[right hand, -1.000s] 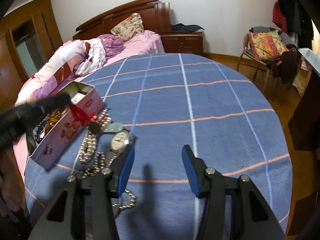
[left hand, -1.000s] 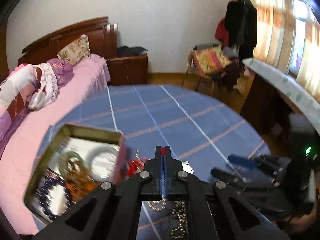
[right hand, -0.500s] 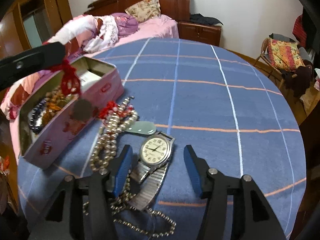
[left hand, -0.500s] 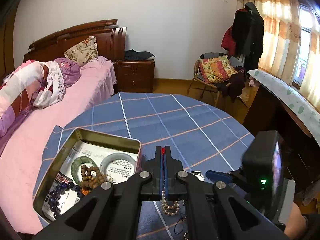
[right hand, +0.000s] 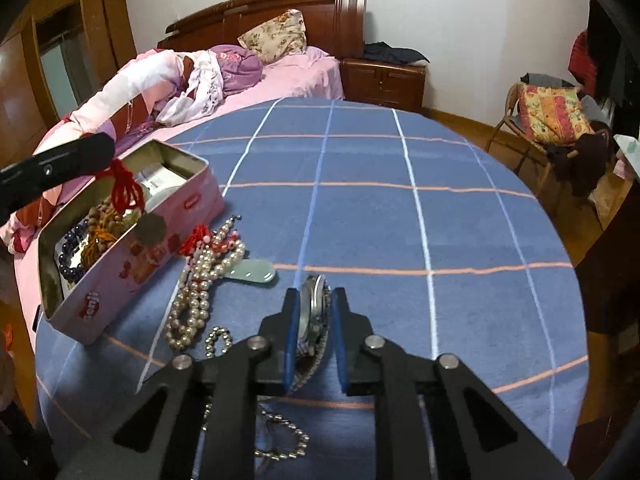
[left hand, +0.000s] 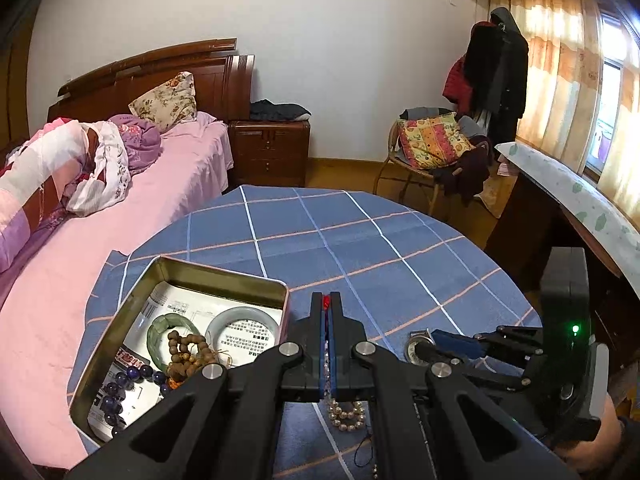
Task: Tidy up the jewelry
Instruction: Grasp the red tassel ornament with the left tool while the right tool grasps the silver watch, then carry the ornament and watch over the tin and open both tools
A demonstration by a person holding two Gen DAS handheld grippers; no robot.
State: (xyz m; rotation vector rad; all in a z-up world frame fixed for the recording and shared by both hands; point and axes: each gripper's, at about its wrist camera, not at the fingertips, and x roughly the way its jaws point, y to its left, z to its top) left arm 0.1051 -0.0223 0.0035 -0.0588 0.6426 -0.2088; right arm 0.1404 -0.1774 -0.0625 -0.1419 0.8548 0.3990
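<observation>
- While the left gripper (left hand: 328,312) pinches the red-tasselled charm (right hand: 127,191) above the tin (right hand: 132,276), ready to drop it in, the right gripper (right hand: 314,308) has just been closing, its jaws now narrow around the wristwatch (right hand: 314,300), tipped on edge.
- Pearl strands (right hand: 200,280) lie just beside the tin's wall; the blue tablecloth (right hand: 400,220) beyond lies bare for lifting.

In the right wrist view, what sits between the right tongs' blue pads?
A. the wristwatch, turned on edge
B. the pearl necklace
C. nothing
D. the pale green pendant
A: the wristwatch stands on edge between the right tongs, whose jaws have just been closing, while the pearl necklace and pendant lie on the tablecloth to the left.
</observation>
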